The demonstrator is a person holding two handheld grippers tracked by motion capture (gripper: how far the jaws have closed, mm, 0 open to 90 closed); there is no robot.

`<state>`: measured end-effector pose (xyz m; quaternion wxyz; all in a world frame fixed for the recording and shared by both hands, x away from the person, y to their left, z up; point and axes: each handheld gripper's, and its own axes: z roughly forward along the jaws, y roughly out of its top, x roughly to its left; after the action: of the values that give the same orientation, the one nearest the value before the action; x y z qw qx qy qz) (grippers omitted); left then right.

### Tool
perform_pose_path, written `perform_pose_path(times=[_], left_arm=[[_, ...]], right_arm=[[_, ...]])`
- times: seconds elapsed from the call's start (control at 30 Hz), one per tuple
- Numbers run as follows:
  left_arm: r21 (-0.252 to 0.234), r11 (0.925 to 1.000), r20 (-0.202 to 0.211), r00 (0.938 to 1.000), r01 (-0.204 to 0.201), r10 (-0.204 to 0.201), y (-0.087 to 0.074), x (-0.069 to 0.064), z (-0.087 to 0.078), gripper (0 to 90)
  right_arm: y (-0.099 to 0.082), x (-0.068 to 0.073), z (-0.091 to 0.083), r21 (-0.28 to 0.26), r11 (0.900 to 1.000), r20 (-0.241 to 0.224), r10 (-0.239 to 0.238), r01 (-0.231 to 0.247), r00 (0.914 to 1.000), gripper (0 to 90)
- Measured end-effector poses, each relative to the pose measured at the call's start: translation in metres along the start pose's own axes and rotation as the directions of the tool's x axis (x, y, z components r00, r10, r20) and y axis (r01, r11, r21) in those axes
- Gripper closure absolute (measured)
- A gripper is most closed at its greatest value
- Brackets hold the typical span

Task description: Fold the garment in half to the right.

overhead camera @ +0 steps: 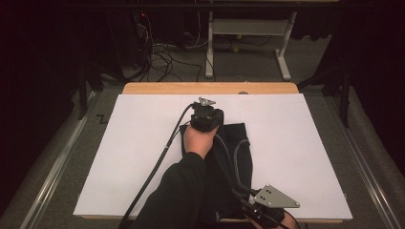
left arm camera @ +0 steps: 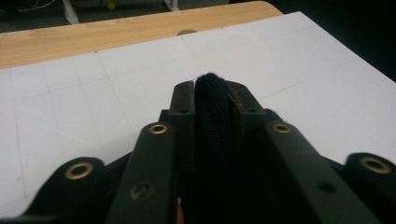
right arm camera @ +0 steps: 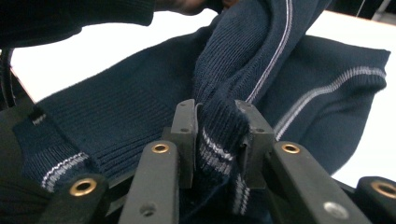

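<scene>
A dark navy knitted garment [overhead camera: 239,148] with thin white stripes lies on the white board [overhead camera: 301,143], partly lifted at two ends. My left gripper [overhead camera: 208,114] is at the garment's far end, near the board's middle back. In the left gripper view its jaws [left arm camera: 212,93] are shut on a thick fold of the dark knit [left arm camera: 215,126]. My right gripper [overhead camera: 237,192] is at the board's near edge. In the right gripper view it [right arm camera: 218,121] pinches a striped ribbed hem of the garment [right arm camera: 140,112], which rises from the jaws toward the other hand.
The white board rests on a wooden table [overhead camera: 210,88] whose far edge shows behind it. A black cable [overhead camera: 157,162] trails from the left gripper across the board's left half. A dark-sleeved forearm [overhead camera: 176,195] comes in from the bottom. Table legs and cables stand beyond.
</scene>
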<state>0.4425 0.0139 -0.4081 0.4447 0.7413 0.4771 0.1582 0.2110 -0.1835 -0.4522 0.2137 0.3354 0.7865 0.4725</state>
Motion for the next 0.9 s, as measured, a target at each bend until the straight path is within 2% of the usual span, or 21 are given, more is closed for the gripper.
perform_pose_path(times=[0.1,0.2,0.3,0.37,0.5,0.57,0.67,0.8,0.9], left_arm=[[-0.009,0.9999,0.014,0.9999,-0.005,0.005,-0.001,-0.003,0.004,58.3],[-0.022,0.9996,0.024,0.9995,-0.019,0.02,0.0,-0.007,0.004,46.7],[-0.043,0.9969,0.028,0.9973,-0.066,0.067,0.0,-0.009,0.0,43.4],[-0.039,0.9963,0.034,0.9964,-0.077,0.078,0.0,-0.008,-0.002,40.6],[-0.029,0.9954,0.044,0.9947,-0.092,0.093,-0.003,-0.002,-0.007,35.0],[-0.024,0.9963,0.057,0.9948,-0.083,0.084,-0.007,0.002,-0.01,32.4],[-0.021,0.9962,0.078,0.9933,-0.084,0.085,-0.013,0.008,-0.014,29.6],[0.007,0.995,0.1,0.9901,-0.099,0.098,-0.02,0.018,-0.02,20.7],[-0.001,0.9952,0.115,0.9885,-0.098,0.097,-0.026,0.027,-0.029,16.7]], right_arm=[[-0.003,-0.002,-0.002,0.015,0.9998,0.005,0.012,-0.012,0.9999,67.6],[-0.005,-0.006,-0.006,0.012,0.9998,0.029,0.016,-0.016,0.9995,59.5],[-0.006,-0.012,-0.012,-0.009,0.999,0.036,0.043,-0.043,0.9984,55.5],[-0.006,-0.015,-0.015,-0.019,0.9985,0.037,0.051,-0.05,0.998,53.6],[-0.004,-0.018,-0.019,-0.042,0.9974,0.039,0.06,-0.058,0.9975,52.5],[-0.003,-0.018,-0.02,-0.049,0.9973,0.043,0.057,-0.055,0.9974,52.3],[-0.003,-0.018,-0.02,-0.047,0.9976,0.045,0.054,-0.052,0.9975,52.1],[-0.003,-0.017,-0.018,-0.043,0.9978,0.043,0.052,-0.051,0.9977,52.0],[-0.004,-0.018,-0.017,-0.039,0.9981,0.043,0.05,-0.049,0.9978,52.0]])
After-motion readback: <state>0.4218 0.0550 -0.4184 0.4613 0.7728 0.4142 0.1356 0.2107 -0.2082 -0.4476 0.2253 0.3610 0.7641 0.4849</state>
